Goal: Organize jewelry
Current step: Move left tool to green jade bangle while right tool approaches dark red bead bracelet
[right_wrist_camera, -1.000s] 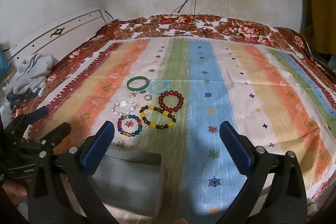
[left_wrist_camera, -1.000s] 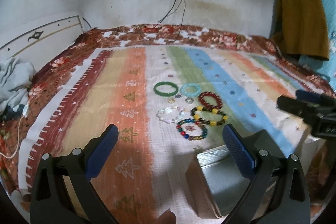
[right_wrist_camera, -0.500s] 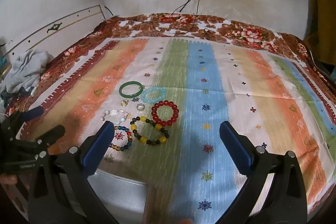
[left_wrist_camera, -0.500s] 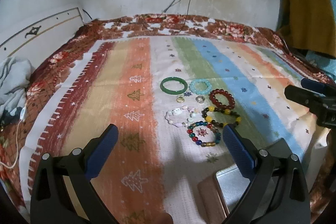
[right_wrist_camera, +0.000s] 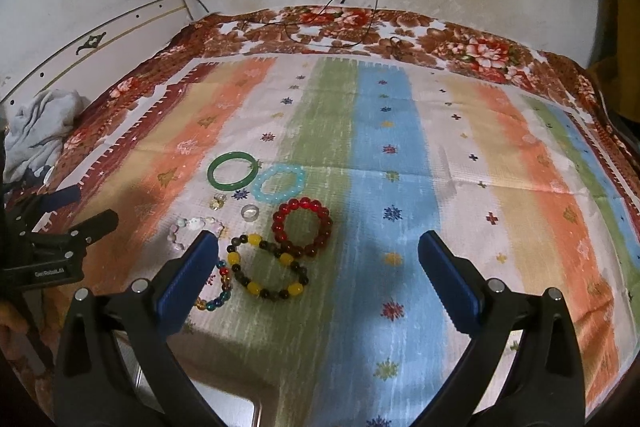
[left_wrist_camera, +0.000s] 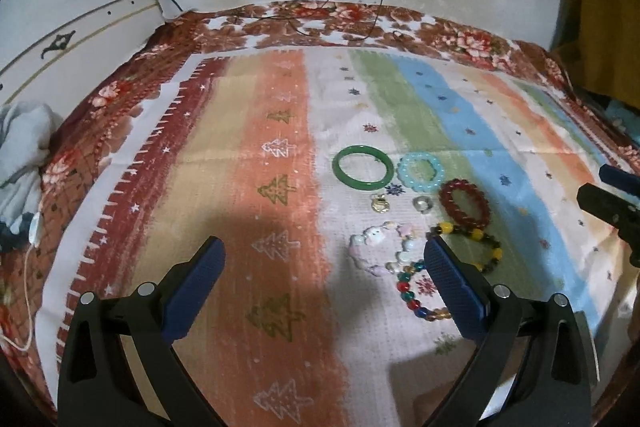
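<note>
Both the left claw (left_wrist_camera: 324, 259) and right claw (right_wrist_camera: 318, 253) hover spread and empty over the bed (right_wrist_camera: 400, 155), where the bracelets lie flat in a cluster, the green bangle (left_wrist_camera: 362, 168) farthest, red beads (right_wrist_camera: 302, 227) nearest the blue stripe.

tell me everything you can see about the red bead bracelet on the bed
The red bead bracelet is a closed loop of round, glossy, translucent-looking beads, bright red on the far side and darker toward the near side. It lies flat on the striped bedspread, on the green stripe beside the blue one. Its near edge meets or slightly overlaps the yellow and dark bead bracelet. The light blue bracelet lies just beyond it, apart. Neither gripper touches it.
</note>
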`<state>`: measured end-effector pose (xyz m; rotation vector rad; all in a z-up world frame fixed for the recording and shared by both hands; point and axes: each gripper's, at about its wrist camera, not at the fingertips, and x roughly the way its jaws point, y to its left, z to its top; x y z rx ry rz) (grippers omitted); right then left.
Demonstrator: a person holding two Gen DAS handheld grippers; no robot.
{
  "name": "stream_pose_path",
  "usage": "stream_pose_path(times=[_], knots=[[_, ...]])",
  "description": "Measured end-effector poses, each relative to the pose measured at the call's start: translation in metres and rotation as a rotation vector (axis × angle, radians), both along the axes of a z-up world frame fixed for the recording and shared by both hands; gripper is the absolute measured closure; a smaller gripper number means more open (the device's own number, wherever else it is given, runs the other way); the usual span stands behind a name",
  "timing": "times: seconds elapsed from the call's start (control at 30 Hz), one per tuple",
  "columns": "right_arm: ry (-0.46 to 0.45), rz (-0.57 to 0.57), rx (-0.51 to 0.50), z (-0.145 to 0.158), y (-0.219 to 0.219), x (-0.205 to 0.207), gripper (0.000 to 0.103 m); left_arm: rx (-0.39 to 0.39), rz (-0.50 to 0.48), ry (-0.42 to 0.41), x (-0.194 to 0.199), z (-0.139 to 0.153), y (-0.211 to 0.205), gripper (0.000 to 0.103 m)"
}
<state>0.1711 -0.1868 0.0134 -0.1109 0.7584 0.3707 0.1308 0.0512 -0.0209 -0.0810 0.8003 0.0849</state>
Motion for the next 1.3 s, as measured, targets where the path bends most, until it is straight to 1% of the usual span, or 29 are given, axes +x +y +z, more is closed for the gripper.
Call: stream_pose_path(times=[0.07,0.3,0.4,0.5,0.6,0.73,0.8,0.93,1.03,1.1,1.23,1.3], knots=[[0.024,0.021,-0.005,-0.003,0.004,0.008,0.005,-0.006,-0.002,0.015,0.006,-0.003,0.001,0.005],[0.091,0.035,-0.047,-0.017,0.012,0.033,0.005,-0.041,-0.035,0.065,0.033,-0.012,0.007,0.005],[0.116,0.038,-0.064,-0.023,0.015,0.043,0.005,-0.059,-0.044,0.1,0.051,-0.018,0.011,0.006],[0.166,0.021,-0.061,-0.033,0.013,0.057,0.005,-0.051,-0.061,0.121,0.066,-0.022,0.011,0.006],[0.212,-0.005,-0.074,-0.044,0.01,0.072,0.005,-0.058,-0.057,0.135,0.08,-0.027,0.013,0.007],[0.263,-0.013,-0.082,-0.055,0.013,0.087,0.005,-0.057,-0.056,0.158,0.1,-0.035,0.015,0.008],[0.29,-0.017,-0.087,-0.061,0.015,0.093,0.005,-0.062,-0.056,0.176,0.11,-0.039,0.016,0.011],[0.336,-0.023,-0.103,-0.073,0.019,0.106,0.005,-0.088,-0.042,0.196,0.129,-0.041,0.019,0.011],[0.361,-0.031,-0.112,-0.081,0.02,0.116,0.005,-0.095,-0.039,0.23,0.146,-0.049,0.019,0.016],[0.377,-0.041,-0.12,-0.087,0.02,0.122,0.005,-0.085,-0.039,0.26,0.156,-0.056,0.017,0.023],[0.397,-0.049,-0.133,-0.097,0.021,0.133,0.005,-0.08,-0.045,0.295,0.169,-0.069,0.017,0.028],[0.407,-0.061,-0.137,-0.101,0.02,0.137,0.005,-0.07,-0.053,0.308,0.173,-0.075,0.015,0.033]])
